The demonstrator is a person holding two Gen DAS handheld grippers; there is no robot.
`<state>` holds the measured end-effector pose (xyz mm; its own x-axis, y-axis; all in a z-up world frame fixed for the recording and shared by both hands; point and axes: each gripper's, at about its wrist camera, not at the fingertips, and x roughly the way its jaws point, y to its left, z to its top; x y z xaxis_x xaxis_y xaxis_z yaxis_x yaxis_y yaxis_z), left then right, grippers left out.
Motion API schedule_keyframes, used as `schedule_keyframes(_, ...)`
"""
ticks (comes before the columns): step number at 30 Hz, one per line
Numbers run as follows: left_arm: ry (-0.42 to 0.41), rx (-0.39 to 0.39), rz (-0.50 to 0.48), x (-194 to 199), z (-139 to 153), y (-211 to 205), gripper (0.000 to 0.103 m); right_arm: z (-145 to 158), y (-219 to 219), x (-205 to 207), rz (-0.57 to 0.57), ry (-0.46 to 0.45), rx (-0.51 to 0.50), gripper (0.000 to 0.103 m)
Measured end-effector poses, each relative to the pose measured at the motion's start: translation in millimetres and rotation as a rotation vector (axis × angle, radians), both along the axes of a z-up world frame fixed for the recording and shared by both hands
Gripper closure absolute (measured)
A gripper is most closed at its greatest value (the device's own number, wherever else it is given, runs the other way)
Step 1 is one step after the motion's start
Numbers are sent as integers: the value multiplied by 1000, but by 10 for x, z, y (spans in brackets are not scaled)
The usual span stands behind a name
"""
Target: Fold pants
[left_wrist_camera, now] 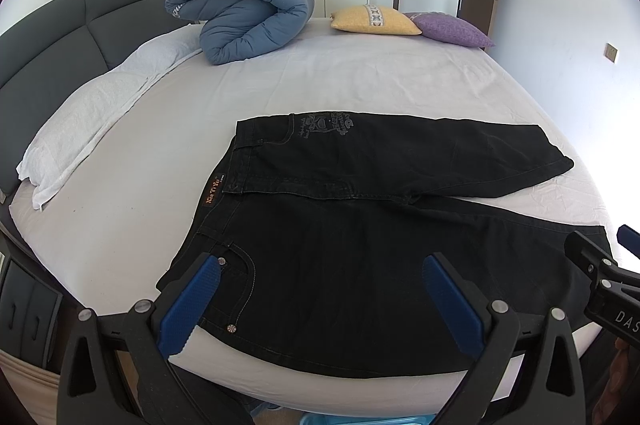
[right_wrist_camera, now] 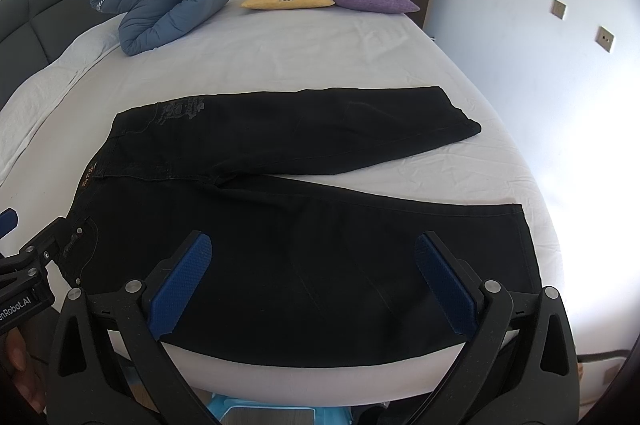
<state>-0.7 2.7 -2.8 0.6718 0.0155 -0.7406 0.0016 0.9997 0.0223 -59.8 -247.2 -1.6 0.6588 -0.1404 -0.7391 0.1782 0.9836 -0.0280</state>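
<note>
A: Where do the pants (left_wrist_camera: 360, 225) lie?

B: Flat on the bed (left_wrist_camera: 340, 81), on its white sheet, waistband to the left and both legs running right. The legs spread apart in a V: the far leg angles away toward the far right, the near leg runs along the bed's front edge, its hem close to the right side.

A: And the left gripper (left_wrist_camera: 320, 277)?

B: It hangs above the near part of the pants by the front pocket, jaws spread wide, nothing between the blue pads (left_wrist_camera: 188, 305).

A: The right gripper (right_wrist_camera: 312, 257)?

B: Likewise released, jaws wide apart over the near leg, holding nothing. Whether either one touches the cloth cannot be told.

A: What else is on the bed?

B: A rolled blue quilt (left_wrist_camera: 248, 13) at the far left near the headboard (left_wrist_camera: 52, 37), white pillows (left_wrist_camera: 88, 117) along that side, and a yellow cushion (left_wrist_camera: 376, 19) touching a purple cushion (left_wrist_camera: 452, 29) at the far edge, all well apart from the pants.
</note>
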Motion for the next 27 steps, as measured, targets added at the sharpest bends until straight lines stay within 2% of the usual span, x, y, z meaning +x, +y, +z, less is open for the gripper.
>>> schedule_keyframes(27,3,0,-1,0,-12,20,0,-12,27,7,3,2,2,0)
